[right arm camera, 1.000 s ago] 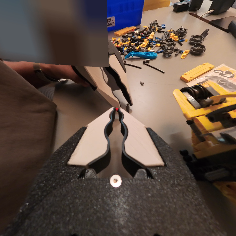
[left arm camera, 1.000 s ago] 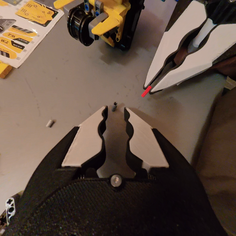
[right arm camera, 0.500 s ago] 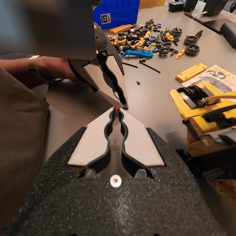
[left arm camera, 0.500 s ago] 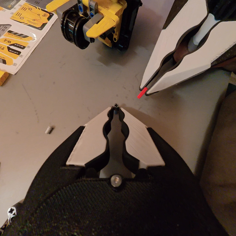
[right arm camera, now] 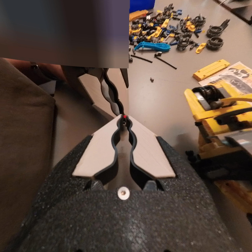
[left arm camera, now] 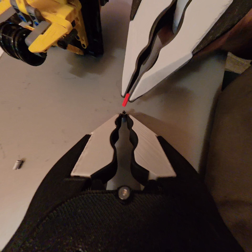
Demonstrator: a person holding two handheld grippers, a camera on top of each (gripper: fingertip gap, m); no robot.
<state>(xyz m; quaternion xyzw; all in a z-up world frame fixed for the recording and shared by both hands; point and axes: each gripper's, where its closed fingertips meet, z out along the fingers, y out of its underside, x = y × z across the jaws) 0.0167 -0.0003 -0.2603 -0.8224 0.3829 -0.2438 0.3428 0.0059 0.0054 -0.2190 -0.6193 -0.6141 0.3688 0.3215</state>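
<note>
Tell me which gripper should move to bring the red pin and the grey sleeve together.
Probably the right gripper: its red pin sticks out beyond the tips, pointing at the open end of the grey sleeve, which the left gripper holds clamped just above the table. A small gap remains.

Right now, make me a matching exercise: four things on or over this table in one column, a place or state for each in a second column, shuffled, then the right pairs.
Things
1. red pin
2. small grey tube
3. yellow and black toy vehicle
4. small white piece

Places or states
A. lying loose on the table, apart from both grippers
B. pinched at the tips of the right gripper
C. standing on the table, held by nothing
D. pinched at the tips of the left gripper

Pairs: 1-B, 2-D, 3-C, 4-A
</note>
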